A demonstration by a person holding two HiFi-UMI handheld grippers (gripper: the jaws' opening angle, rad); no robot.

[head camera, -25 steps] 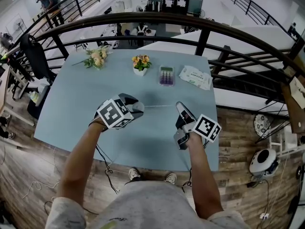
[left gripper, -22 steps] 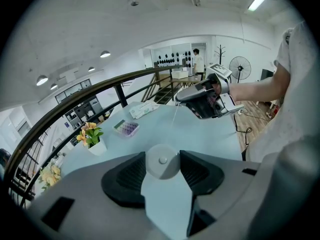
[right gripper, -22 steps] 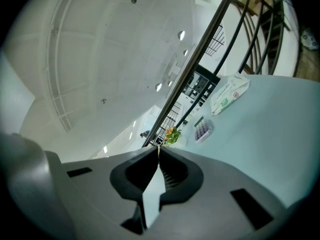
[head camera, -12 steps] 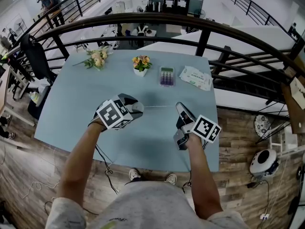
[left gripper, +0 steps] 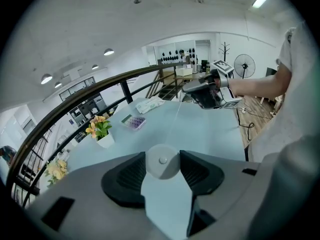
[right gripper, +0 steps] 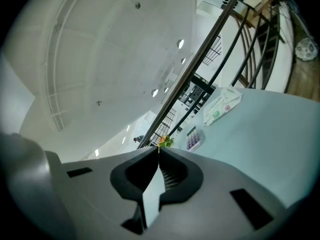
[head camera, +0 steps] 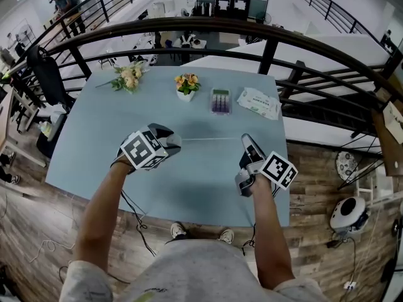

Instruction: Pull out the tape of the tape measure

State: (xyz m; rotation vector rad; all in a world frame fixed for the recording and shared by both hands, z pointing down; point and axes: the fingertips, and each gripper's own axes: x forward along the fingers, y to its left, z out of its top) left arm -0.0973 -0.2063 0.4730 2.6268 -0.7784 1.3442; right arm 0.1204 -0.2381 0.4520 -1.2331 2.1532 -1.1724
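A round pale tape measure case (left gripper: 161, 161) sits between the pads of my left gripper (left gripper: 162, 170), which is shut on it above the light blue table (head camera: 94, 137). In the head view the left gripper (head camera: 172, 142) points right and hides most of the case. A thin white tape (head camera: 211, 138) runs level from it to my right gripper (head camera: 246, 139). In the left gripper view the tape (left gripper: 175, 120) leads up to the right gripper (left gripper: 206, 91). The right gripper (right gripper: 159, 149) has its jaws shut, pinching the tape's end, which barely shows.
At the table's far side stand a small white flower pot (head camera: 186, 85), a lying bouquet (head camera: 129, 74), a box of purple items (head camera: 219, 99) and a wipes pack (head camera: 258, 102). A dark railing (head camera: 271, 43) curves behind the table. The near table edge runs just below my grippers.
The two grippers have drawn apart: the left went a little left, the right a little right and nearer. The stretch of tape between them is longer.
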